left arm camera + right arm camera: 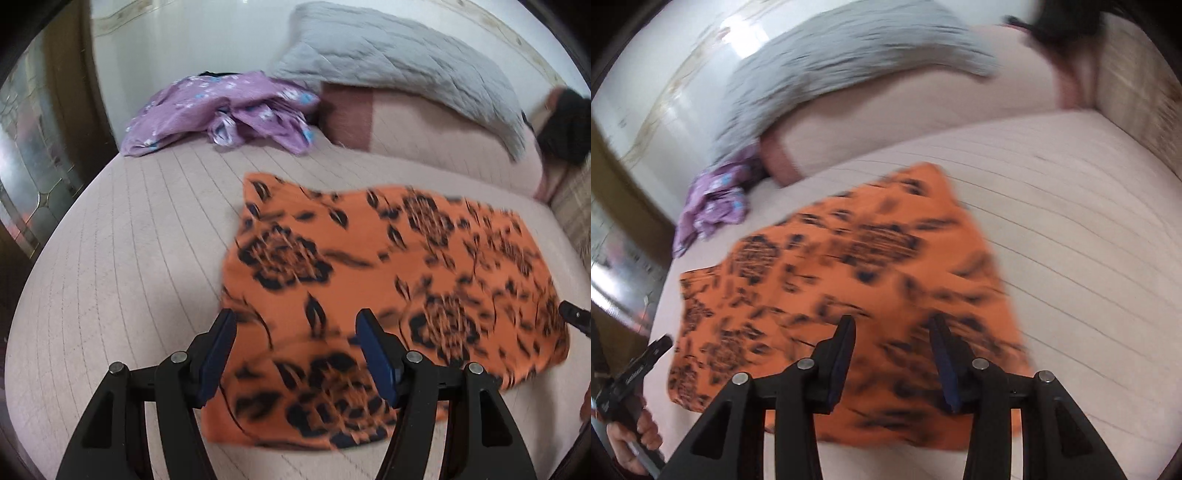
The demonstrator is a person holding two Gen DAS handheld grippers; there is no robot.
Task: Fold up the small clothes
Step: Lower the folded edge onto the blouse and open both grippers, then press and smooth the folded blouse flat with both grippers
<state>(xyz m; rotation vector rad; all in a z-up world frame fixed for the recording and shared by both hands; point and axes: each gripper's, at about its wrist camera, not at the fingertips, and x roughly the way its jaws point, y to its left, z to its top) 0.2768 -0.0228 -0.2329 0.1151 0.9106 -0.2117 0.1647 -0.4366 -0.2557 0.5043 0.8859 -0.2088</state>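
Observation:
An orange garment with black flower print (388, 295) lies folded flat on the pale pink bed; it also shows in the right wrist view (849, 280). My left gripper (295, 321) is open and empty, hovering above the garment's near left part. My right gripper (892, 325) is open and empty above the garment's near right part. The left gripper also shows at the left edge of the right wrist view (646, 358), held by a hand. A tip of the right gripper shows at the right edge of the left wrist view (576, 319).
A crumpled purple flowered garment (221, 110) lies at the bed's far left, also seen in the right wrist view (713, 206). A grey quilted pillow (406, 62) rests on a pink bolster (424, 147) at the back. A dark item (565, 125) sits far right. A glass door (29, 155) is left.

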